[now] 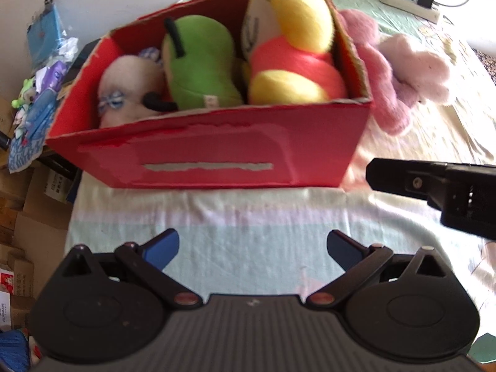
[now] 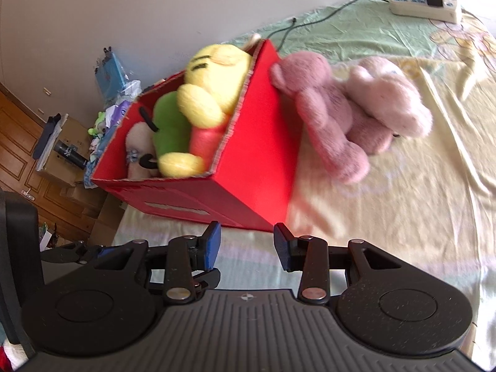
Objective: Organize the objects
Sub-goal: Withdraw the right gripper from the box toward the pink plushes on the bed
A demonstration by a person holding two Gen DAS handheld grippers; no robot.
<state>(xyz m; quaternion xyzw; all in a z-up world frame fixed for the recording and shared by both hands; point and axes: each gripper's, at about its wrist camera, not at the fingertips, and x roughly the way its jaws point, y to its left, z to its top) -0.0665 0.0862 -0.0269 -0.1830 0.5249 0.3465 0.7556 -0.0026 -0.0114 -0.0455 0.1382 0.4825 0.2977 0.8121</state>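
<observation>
So, both grippers were empty. Left gripper had its jaws spread wide over the bedsheet, nothing between the blue pads. Right gripper was part open, a narrower gap, also holding nothing; in the left view its black body came in at 3 o'clock, clear of the box.

Red box sat on the bed at 12 o'clock from the left gripper, and at 11 o'clock from the right one. Top was open. Inside: yellow plush in a red shirt at the box's right end, head sticking above the rim; green plush in the middle; white plush at the left end. All three packed touching one another.

Outside the box: pink bear lay on the sheet against the box's right wall, at 1 o'clock in the right view. A paler pink plush lay touching the bear on its far side.

Power strip sat on the bed at 1 o'clock, far edge, with a black charger plugged in. Clutter pile sat off the bed at 9 o'clock in the left view.
</observation>
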